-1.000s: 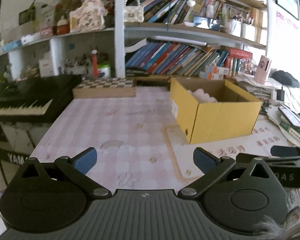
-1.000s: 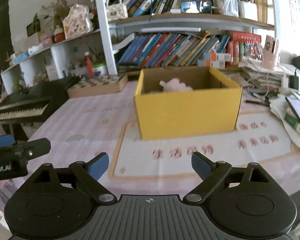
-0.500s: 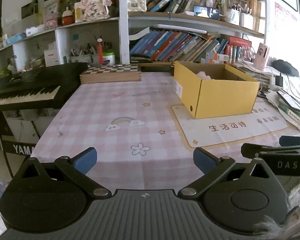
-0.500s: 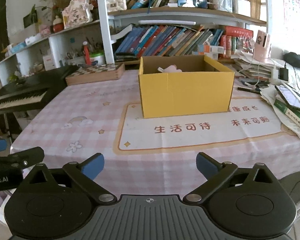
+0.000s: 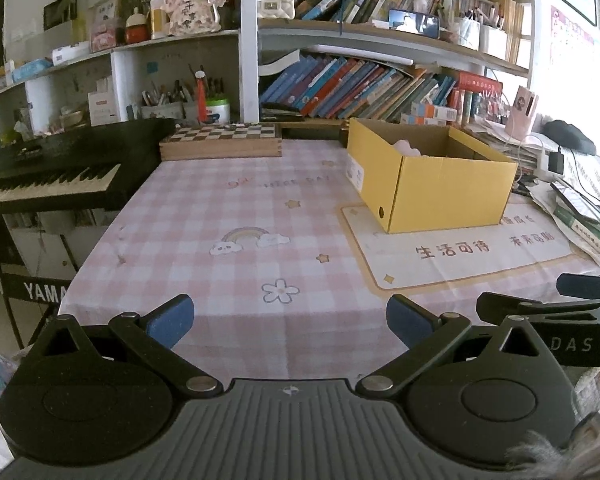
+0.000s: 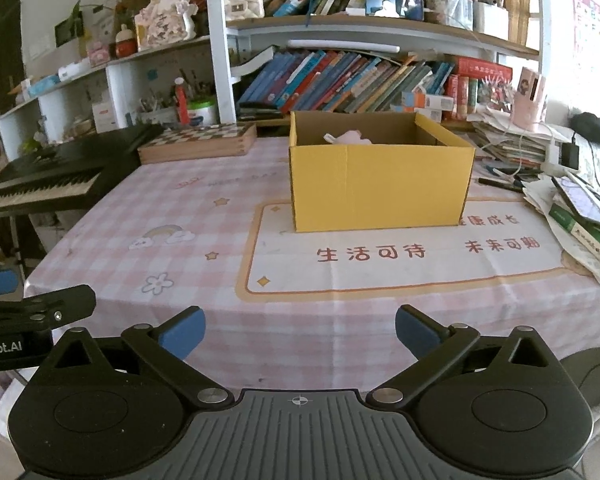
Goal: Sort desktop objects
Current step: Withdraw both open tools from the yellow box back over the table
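A yellow cardboard box stands open-topped on the pink checked tablecloth, partly on a white mat with red characters. Inside it a pale pink soft thing shows above the rim. My left gripper hangs open over the table's near edge with nothing between its blue pads. My right gripper is also open and empty at the near edge, facing the box. Each gripper's finger shows at the side of the other's view.
A wooden chessboard box lies at the table's far side. A black piano keyboard stands left of the table. Stacked books, papers and a phone crowd the right edge. Bookshelves rise behind.
Both grippers have drawn back from the box toward the table's near edge, so the box looks smaller and farther. The right jaws have spread a little wider.
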The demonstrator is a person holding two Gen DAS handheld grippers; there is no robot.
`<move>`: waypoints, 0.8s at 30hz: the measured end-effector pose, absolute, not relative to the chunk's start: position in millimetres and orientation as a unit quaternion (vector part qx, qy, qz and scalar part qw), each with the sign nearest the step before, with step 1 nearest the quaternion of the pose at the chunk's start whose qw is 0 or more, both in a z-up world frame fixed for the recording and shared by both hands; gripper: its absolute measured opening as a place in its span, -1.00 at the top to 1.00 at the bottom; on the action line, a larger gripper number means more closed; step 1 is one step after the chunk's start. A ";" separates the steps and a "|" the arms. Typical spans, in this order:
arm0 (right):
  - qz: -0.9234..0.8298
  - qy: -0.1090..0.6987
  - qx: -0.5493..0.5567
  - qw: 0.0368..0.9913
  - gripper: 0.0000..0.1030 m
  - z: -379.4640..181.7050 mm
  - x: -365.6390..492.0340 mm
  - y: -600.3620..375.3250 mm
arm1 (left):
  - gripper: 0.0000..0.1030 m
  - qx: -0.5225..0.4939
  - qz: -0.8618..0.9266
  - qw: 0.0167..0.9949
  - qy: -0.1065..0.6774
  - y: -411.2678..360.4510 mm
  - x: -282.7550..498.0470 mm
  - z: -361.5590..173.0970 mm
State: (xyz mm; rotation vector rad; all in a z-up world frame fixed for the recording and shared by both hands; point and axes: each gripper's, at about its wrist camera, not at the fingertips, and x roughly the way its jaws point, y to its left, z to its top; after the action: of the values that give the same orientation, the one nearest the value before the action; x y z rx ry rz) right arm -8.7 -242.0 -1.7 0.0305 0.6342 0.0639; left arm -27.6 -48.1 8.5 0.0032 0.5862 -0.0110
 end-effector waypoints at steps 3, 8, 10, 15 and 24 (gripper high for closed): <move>0.031 0.312 0.015 0.949 -0.99 -1.6 -9.0 -242.3 | -1.00 0.000 -0.006 0.957 0.291 -49.5 -26.8 7.5; 0.031 0.314 0.013 0.949 -0.99 -2.4 -9.6 -243.2 | -1.00 0.000 -0.007 0.956 0.293 -50.1 -26.1 6.9; 0.031 0.316 0.012 0.948 -0.99 -2.6 -9.3 -242.9 | -1.00 0.000 -0.006 0.956 0.294 -50.8 -25.9 6.1; 0.034 0.318 0.011 0.947 -0.99 -2.9 -8.1 -242.3 | -1.00 0.000 -0.006 0.956 0.295 -51.0 -25.4 5.9; 0.036 0.323 0.010 0.946 -0.99 -4.2 -6.2 -242.0 | -1.00 -0.004 -0.009 0.958 0.287 -54.2 -26.7 3.8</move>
State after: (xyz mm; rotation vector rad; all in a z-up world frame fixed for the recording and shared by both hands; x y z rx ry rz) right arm -6.2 -242.0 -4.2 0.0213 0.6583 0.0726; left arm -26.7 -54.2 3.8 -0.0084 0.5824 -0.0175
